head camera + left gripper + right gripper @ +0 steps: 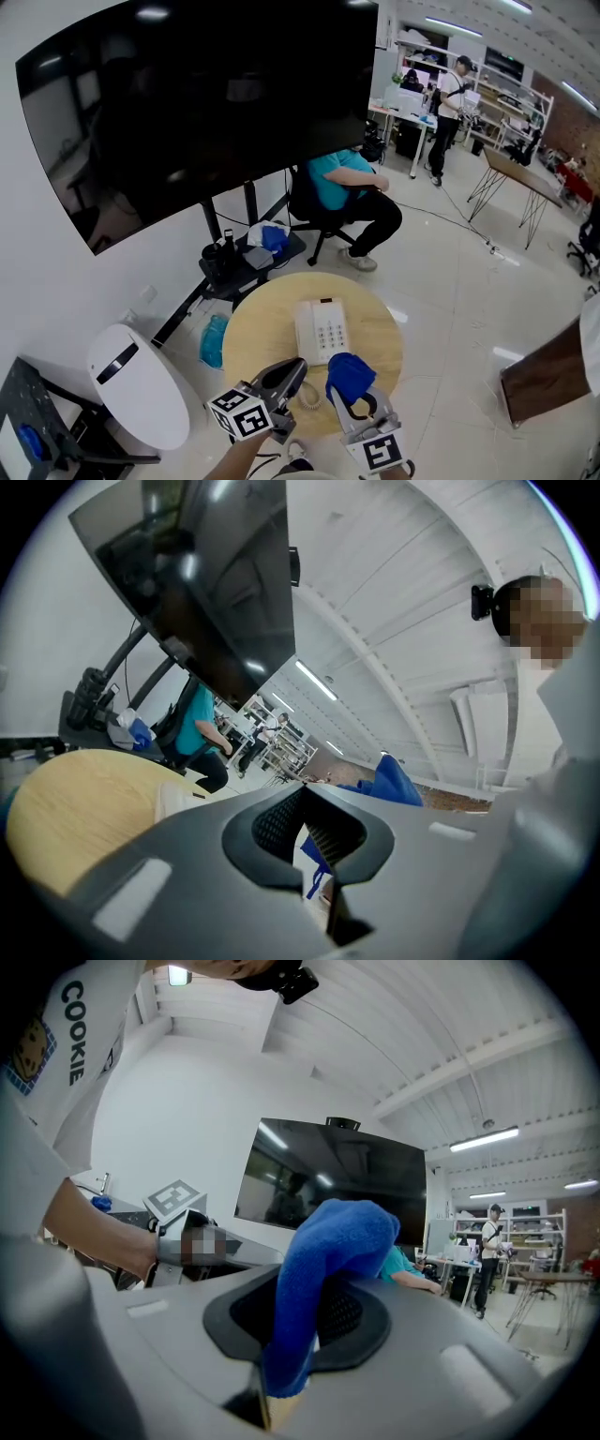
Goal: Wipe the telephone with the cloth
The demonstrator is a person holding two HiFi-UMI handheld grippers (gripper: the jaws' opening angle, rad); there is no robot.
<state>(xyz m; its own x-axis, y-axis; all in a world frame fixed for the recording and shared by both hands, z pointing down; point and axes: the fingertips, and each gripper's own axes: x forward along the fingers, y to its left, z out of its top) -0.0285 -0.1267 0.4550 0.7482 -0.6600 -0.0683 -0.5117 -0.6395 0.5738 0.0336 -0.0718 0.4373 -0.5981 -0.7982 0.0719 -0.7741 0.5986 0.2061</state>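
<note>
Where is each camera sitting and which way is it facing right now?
Head view: on the person's head, looking steeply down at the table, telephone, left gripper and right gripper; the left forearm shows.
Left gripper view: on the left gripper, looking along its shut, empty jaws across the table toward the monitor.
Right gripper view: on the right gripper, jaws shut on the blue cloth, facing the monitor; the left forearm and shirt show.
Shared: both gripper views show the monitor and blue cloth.
</note>
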